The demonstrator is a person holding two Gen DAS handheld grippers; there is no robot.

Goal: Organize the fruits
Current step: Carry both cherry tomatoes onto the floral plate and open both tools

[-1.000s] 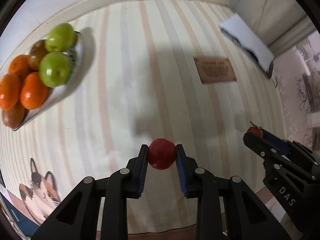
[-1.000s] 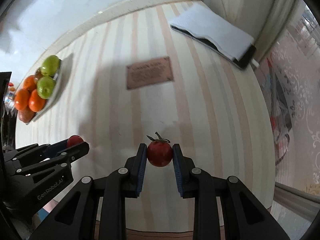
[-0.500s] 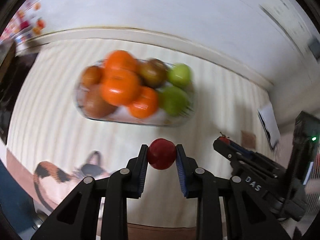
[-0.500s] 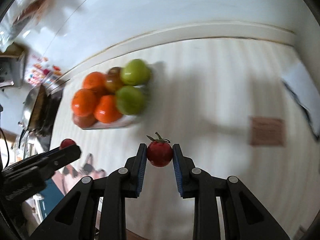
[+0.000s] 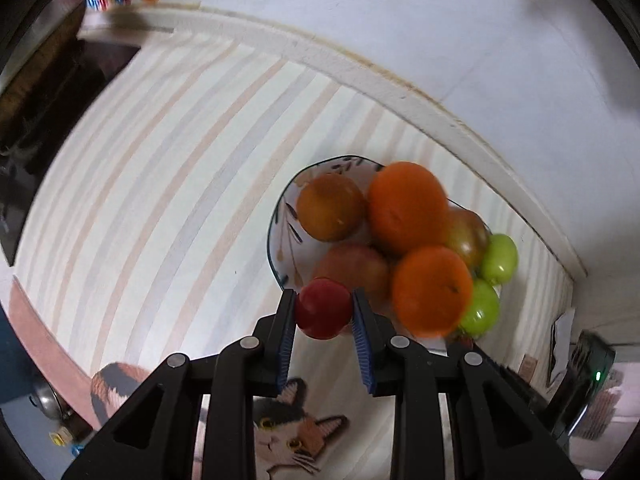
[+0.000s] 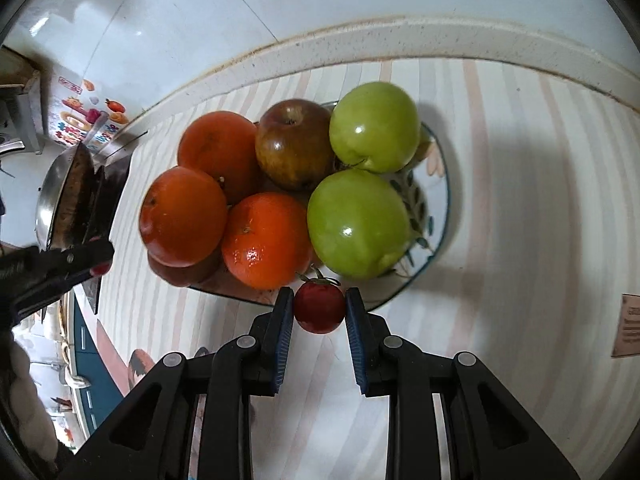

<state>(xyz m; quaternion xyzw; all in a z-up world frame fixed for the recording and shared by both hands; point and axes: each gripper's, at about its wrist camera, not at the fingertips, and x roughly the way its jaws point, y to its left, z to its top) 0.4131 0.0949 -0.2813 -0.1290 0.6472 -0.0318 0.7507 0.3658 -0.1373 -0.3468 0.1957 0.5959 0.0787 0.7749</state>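
My left claw [image 5: 323,309] clamps a round red stemless tomato [image 5: 322,308] over the flower-patterned fruit plate's [image 5: 282,240] rim. My right claw [image 6: 319,307] pinches a small red tomato [image 6: 319,307], green stem pointing toward the plate.

A home kitchen; steel pan [image 6: 60,204] beside a striped counter [image 6: 520,200], tiled wall [image 6: 200,20].

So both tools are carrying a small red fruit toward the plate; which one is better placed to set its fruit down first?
Probably left. The left tool holds its red fruit over the plate, by a bare patch. The right tool's stemmed red fruit faces the packed side behind the oranges.
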